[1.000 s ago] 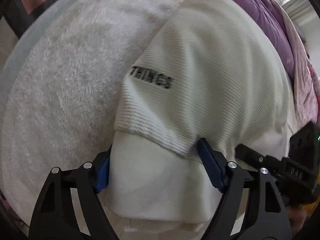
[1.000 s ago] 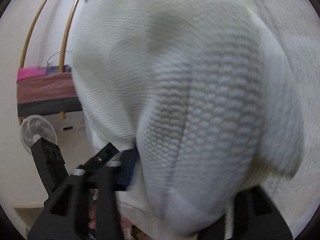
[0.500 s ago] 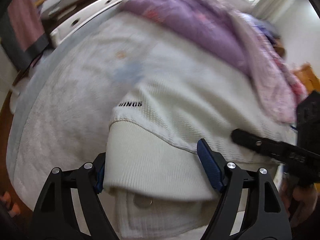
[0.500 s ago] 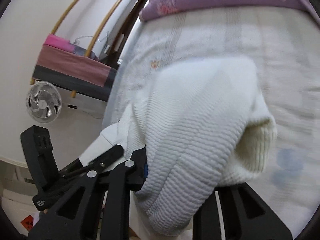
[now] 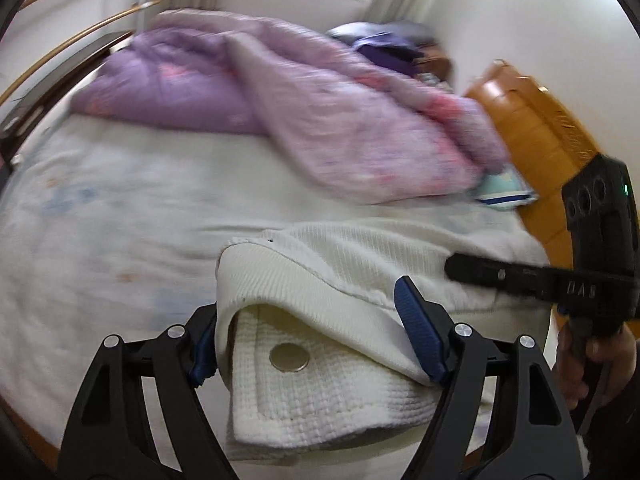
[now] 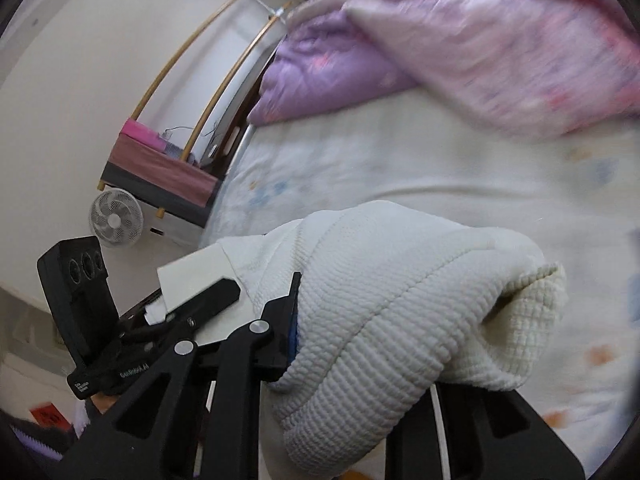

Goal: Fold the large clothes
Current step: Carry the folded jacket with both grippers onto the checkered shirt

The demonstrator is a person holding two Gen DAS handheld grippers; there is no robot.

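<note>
A folded white knit garment [image 5: 320, 308] with a round metal snap button [image 5: 289, 357] hangs between the jaws of my left gripper [image 5: 316, 332], which closes on its thick folded edge above the bed. In the right wrist view the same white garment [image 6: 384, 300] bulges over my right gripper [image 6: 360, 344], which is shut on it; the right finger is hidden under the cloth. The right gripper's body [image 5: 592, 264] shows at the right of the left wrist view, and the left gripper's body [image 6: 80, 304] shows at the left of the right wrist view.
A white patterned bedsheet [image 5: 120, 216] lies below. A crumpled purple and pink quilt [image 5: 300, 96] covers the far part of the bed. An orange wooden headboard [image 5: 532, 128] stands at the right. A fan [image 6: 115, 218] and a covered rack [image 6: 160, 168] stand beside the bed.
Both grippers have lifted the folded garment up from the bed surface and tilted upward; the quilt, headboard and window have come into view. Both grips stay closed on the cloth.
</note>
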